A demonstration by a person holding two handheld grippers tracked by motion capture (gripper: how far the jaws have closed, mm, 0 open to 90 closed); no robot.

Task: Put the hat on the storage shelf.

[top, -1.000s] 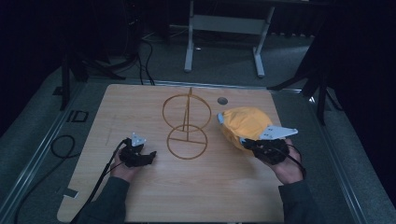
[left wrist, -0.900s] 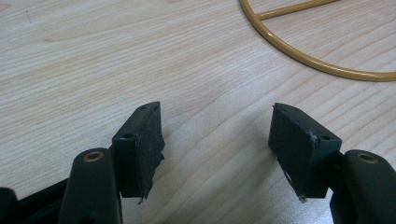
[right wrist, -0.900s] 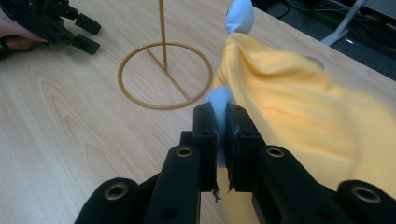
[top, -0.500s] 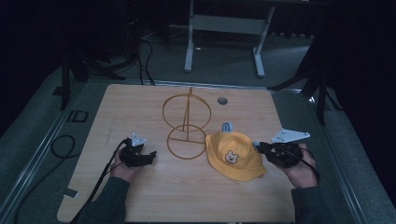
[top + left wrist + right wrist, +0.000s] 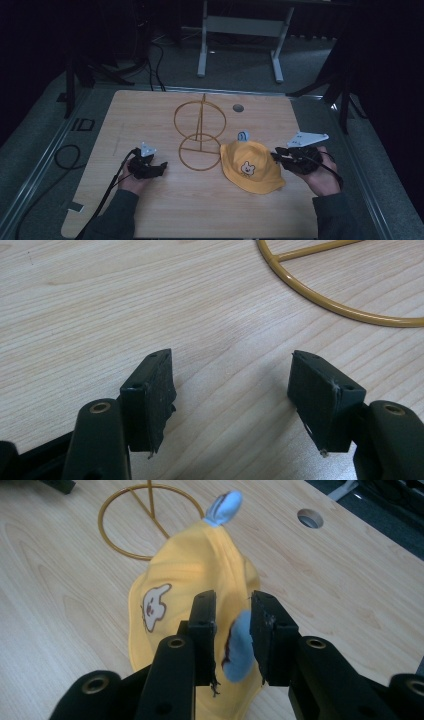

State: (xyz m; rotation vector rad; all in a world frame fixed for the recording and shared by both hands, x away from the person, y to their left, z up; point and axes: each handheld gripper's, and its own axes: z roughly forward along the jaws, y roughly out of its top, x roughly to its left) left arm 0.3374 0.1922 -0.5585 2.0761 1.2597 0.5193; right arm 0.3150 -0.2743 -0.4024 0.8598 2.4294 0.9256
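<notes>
A yellow cloth child's hat [image 5: 251, 171] with a cartoon animal face lies flat on the pale wooden table [image 5: 150, 115], right of centre, near the person.

The right gripper [image 5: 233, 622], at the hat's right edge, has its jaws drawn narrow around a pale blue ear-shaped tab [image 5: 237, 651] at the brim; whether they pinch it cannot be told. A second blue tab [image 5: 243, 135] sticks up at the hat's far side. Just left of the hat stands a gold wire stand of two hoops on a post [image 5: 200, 131], its base ring flat on the table. The left gripper [image 5: 231, 390] rests on the table at the left, jaws wide apart over bare wood.
</notes>
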